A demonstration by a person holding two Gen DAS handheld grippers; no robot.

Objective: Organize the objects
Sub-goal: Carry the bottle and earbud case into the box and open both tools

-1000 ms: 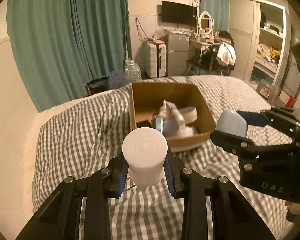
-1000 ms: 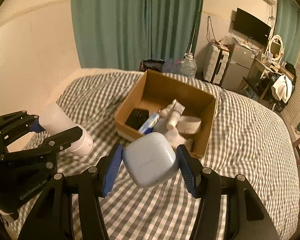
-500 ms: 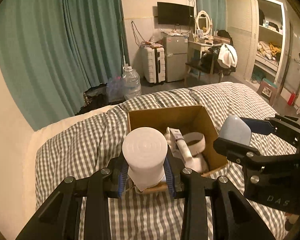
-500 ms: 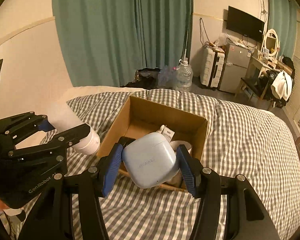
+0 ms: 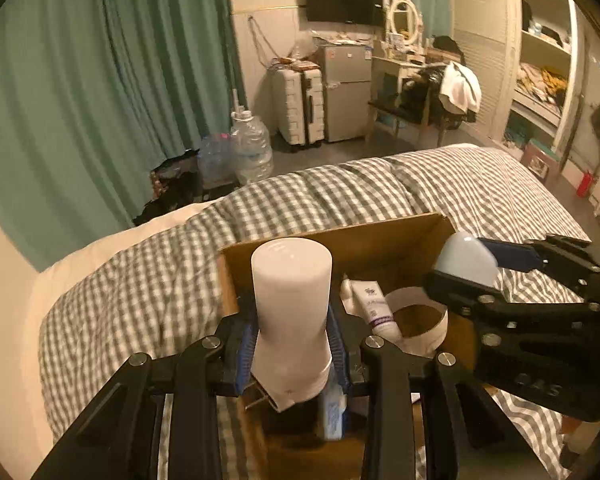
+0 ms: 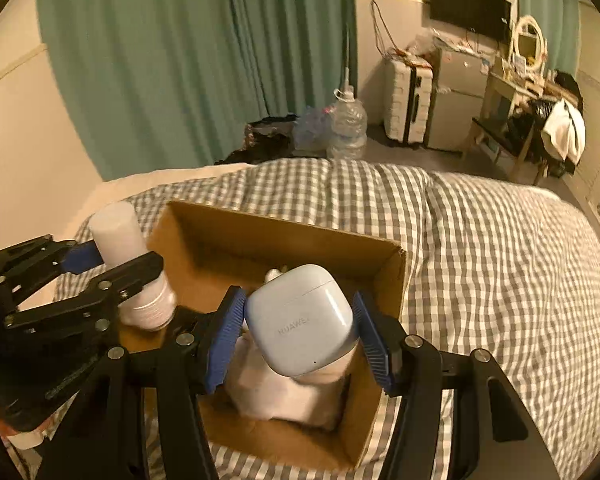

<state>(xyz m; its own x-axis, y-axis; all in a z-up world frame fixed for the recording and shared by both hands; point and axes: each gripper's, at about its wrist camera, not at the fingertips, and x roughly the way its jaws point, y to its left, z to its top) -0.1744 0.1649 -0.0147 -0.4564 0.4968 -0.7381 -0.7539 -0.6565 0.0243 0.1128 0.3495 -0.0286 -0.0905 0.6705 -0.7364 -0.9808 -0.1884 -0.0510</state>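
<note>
My left gripper (image 5: 292, 344) is shut on a white bottle (image 5: 291, 304), held upright over the near left part of an open cardboard box (image 5: 340, 240) on the bed. My right gripper (image 6: 300, 332) is shut on a pale blue earbud case (image 6: 300, 324) and holds it above the box's (image 6: 260, 232) right half. The bottle also shows in the right wrist view (image 6: 120, 240), and the case in the left wrist view (image 5: 466, 258). Inside the box lie a white tube (image 5: 374, 306), a roll of white tape (image 5: 416, 320) and other small items, partly hidden.
The box sits on a grey checked duvet (image 6: 480, 240). A cream wall (image 6: 20, 140) and green curtains (image 6: 180, 60) lie to the left. Beyond the bed stand water jugs (image 6: 346, 124), a suitcase (image 6: 406, 100), a small fridge and a cluttered desk.
Both grippers have moved forward and down over the box with their objects still held. The box now lies right under the fingers.
</note>
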